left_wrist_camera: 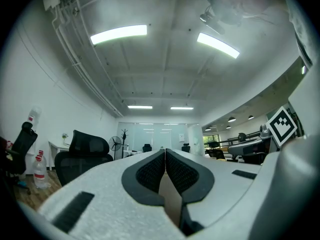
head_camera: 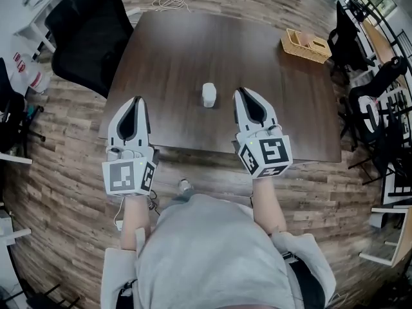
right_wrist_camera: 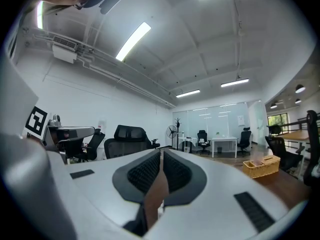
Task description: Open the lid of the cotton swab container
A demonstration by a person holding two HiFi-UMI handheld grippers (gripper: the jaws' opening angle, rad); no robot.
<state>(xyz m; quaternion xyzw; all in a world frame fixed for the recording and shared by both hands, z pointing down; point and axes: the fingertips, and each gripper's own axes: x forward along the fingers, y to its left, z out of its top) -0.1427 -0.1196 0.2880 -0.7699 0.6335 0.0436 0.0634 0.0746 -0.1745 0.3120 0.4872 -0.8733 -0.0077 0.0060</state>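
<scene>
Flanking swab container (head_camera: 209,94), left tongs (head_camera: 137,100), right tongs (head_camera: 241,91), both closed

The counter (head_camera: 193,56) is dark wood, smooth and matt; the cotton swab container (head_camera: 209,94) looks like smooth white plastic; the left gripper (head_camera: 137,100) and right gripper (head_camera: 239,92) wear matt white plastic shells with black, finely textured pads (left_wrist_camera: 150,171); the basket (head_camera: 305,45) is pale woven wicker; the floor (head_camera: 64,172) is streaky wood-grain plank.

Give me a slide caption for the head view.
Left tool and right tool, both shut and empty, flank a small white container on a dark table.
</scene>
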